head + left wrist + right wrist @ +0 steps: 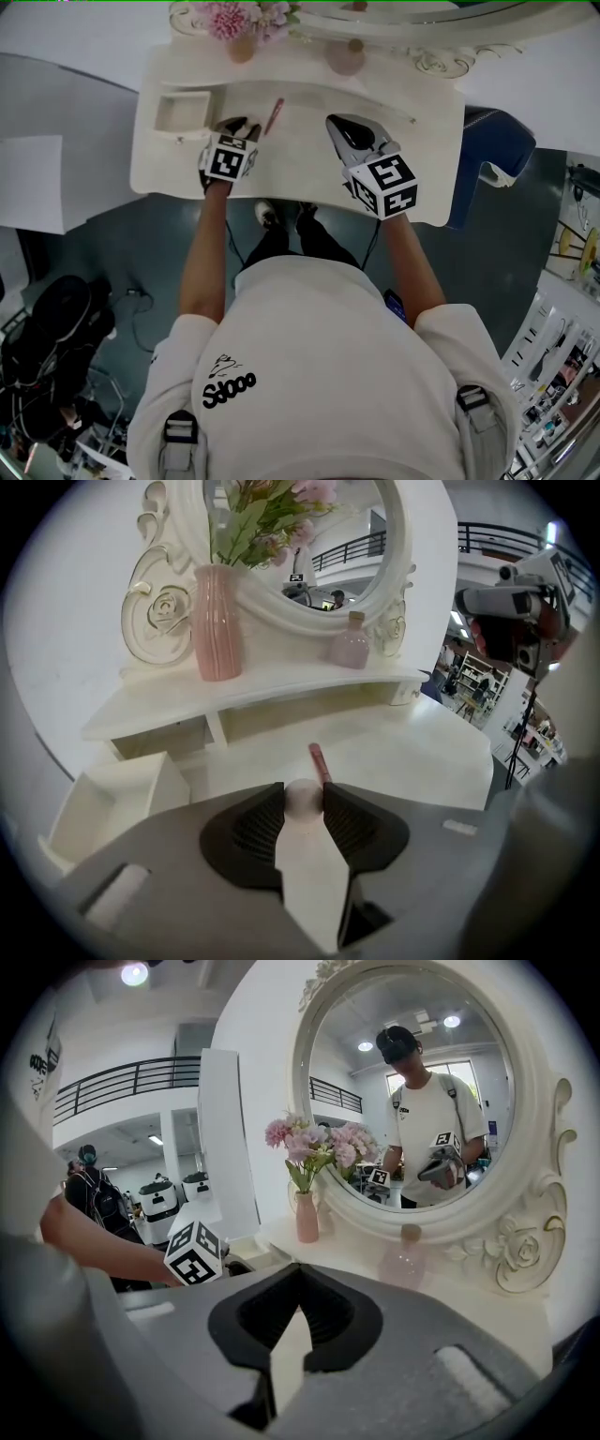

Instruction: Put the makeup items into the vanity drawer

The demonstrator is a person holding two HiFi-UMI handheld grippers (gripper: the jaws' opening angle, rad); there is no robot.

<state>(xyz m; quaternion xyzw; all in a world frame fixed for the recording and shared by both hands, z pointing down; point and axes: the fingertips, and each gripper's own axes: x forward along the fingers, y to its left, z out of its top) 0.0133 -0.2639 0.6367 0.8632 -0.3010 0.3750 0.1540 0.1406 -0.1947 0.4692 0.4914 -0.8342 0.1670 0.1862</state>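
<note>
My left gripper is on the white vanity top, its jaws shut on a small pale round makeup ball. Just beyond its tips a pink makeup pencil lies on the top. The small drawer stands pulled open to the left of this gripper. My right gripper is held over the middle-right of the top, shut with nothing between its jaws, and faces the mirror.
A pink vase of flowers and a small pink bottle stand on the raised shelf under the oval mirror. A blue stool is at the vanity's right end.
</note>
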